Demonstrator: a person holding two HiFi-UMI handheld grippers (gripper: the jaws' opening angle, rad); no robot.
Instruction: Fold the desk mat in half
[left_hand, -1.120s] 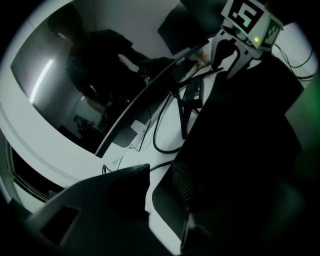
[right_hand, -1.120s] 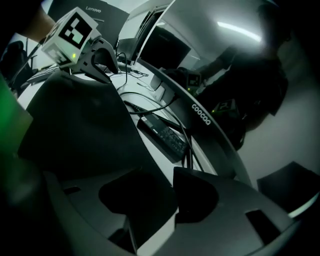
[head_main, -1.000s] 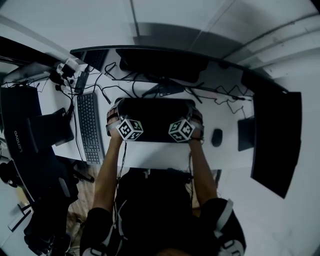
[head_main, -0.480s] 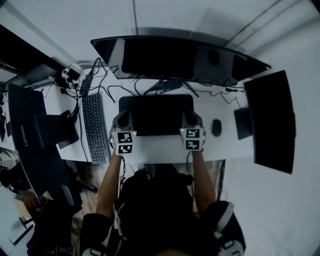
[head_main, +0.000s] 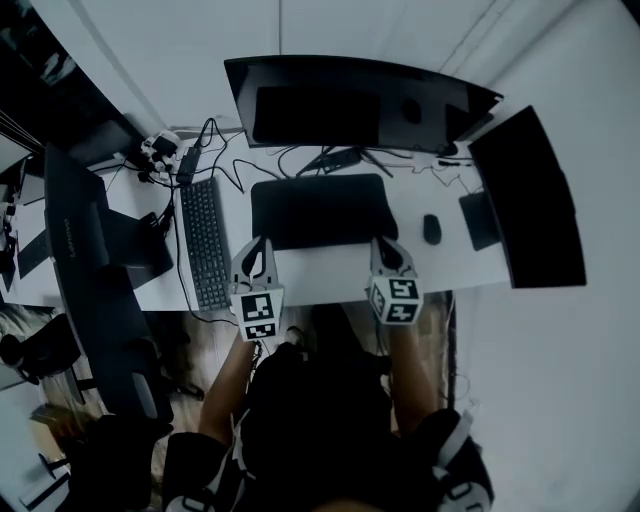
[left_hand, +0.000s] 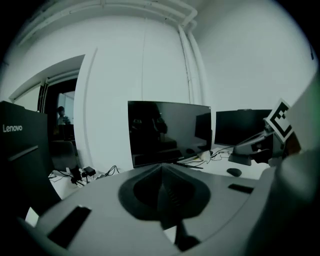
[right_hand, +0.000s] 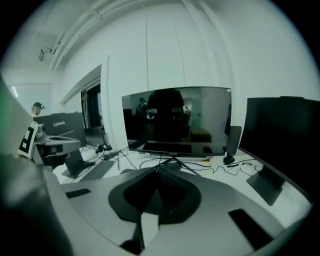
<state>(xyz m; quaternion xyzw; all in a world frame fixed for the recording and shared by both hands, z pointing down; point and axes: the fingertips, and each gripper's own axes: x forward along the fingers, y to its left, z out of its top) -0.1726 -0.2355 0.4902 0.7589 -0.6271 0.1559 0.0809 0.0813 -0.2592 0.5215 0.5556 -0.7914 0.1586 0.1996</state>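
Black desk mat (head_main: 322, 210) lies flat beyond left gripper (head_main: 256, 245) and right gripper (head_main: 386, 245) (both jaws empty, shut, right's just closed).

— What colour is the desk mat (head_main: 322, 210)?
— Plain black, on a white desk (head_main: 330, 282). The keyboard (head_main: 205, 255) and mouse (head_main: 431, 229) are dark too.
— And the cubes (head_main: 260, 312)?
— Black-and-white square markers, on the pale grey left gripper (head_main: 256, 245) and right gripper (head_main: 386, 245).
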